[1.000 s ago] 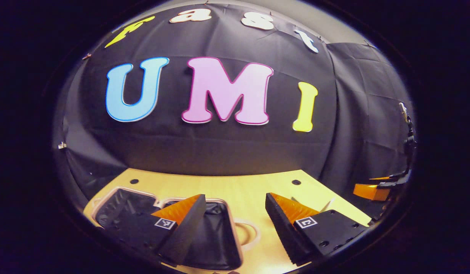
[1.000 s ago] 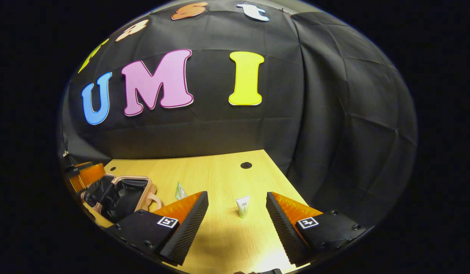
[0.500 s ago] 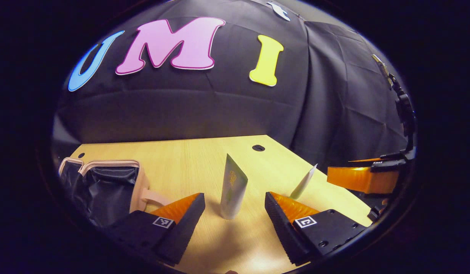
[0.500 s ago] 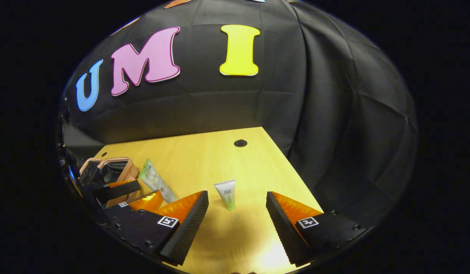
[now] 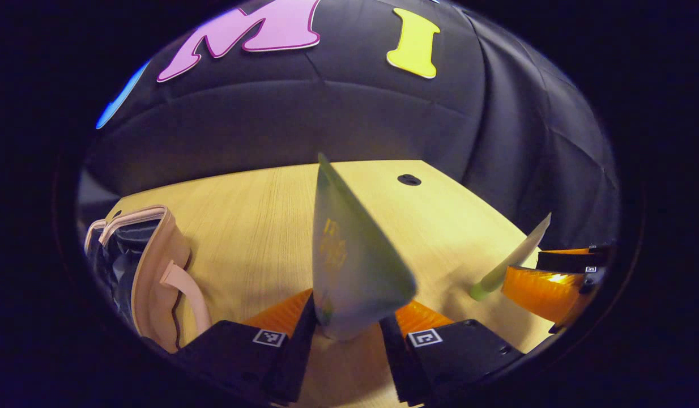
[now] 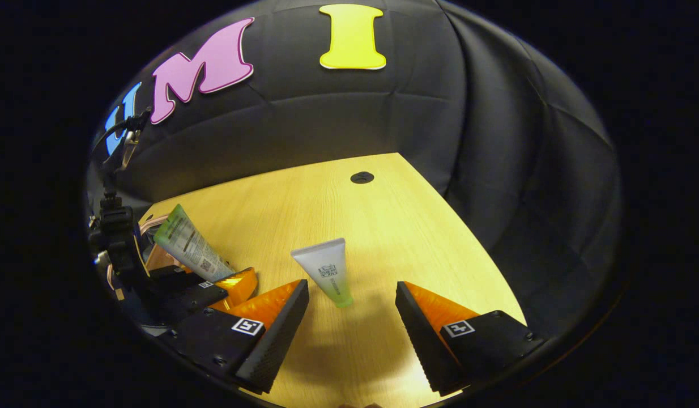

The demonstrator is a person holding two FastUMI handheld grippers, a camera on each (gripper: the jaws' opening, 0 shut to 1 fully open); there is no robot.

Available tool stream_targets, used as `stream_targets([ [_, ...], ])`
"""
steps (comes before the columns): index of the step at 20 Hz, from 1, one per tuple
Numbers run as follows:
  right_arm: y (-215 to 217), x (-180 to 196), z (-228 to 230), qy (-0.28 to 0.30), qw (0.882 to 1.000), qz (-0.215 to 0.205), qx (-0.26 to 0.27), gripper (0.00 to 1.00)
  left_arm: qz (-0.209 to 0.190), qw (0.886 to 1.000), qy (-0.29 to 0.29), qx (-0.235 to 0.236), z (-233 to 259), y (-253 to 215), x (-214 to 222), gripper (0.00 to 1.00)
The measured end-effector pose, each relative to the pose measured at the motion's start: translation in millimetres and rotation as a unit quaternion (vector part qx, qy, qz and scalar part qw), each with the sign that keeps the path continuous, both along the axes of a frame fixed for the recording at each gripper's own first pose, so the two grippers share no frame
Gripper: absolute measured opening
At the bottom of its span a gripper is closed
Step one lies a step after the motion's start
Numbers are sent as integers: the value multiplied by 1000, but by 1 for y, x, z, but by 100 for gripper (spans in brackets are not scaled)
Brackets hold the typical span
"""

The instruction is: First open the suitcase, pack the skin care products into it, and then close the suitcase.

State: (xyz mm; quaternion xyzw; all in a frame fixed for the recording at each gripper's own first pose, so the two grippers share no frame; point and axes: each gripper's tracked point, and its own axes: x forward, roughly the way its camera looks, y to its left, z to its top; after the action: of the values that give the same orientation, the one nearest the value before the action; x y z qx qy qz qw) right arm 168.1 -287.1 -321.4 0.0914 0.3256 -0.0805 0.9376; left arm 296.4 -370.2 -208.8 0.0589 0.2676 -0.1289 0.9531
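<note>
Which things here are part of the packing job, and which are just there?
Part of the job:
- suitcase, open
- large green tube, between the left gripper fingers
- small white tube, standing ahead of the open right gripper

Just there:
- table
- cable hole in it
- black cloth wall

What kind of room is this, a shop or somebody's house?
Neither, probably: it looks like a small recording booth. A black cloth wall hangs behind a bare wooden table, and just a pink suitcase and two tubes of skin cream sit out.
</note>
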Motion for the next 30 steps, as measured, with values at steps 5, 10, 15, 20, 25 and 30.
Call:
stream_targets([
  [5,6,13,-16,6,1000,4,2,98,12,1000,-4,-11,0,-2,-2,48],
  [10,12,36,-23,-7,1000,1,-3,96,11,1000,-3,-11,-1,-2,-2,47],
  [15,13,36,-36,7,1000,14,-20,39,14,1000,-6,-11,-1,-2,-2,47],
  [20,14,33,-7,-35,998,33,-42,29,3,999,-23,-23,2,-3,-1,47],
  [25,28,10,25,-46,995,63,-65,29,16,997,-42,-63,26,9,-16,45],
  [30,82,-16,72,-53,991,109,-57,29,28,994,-76,-75,104,64,-55,45],
])
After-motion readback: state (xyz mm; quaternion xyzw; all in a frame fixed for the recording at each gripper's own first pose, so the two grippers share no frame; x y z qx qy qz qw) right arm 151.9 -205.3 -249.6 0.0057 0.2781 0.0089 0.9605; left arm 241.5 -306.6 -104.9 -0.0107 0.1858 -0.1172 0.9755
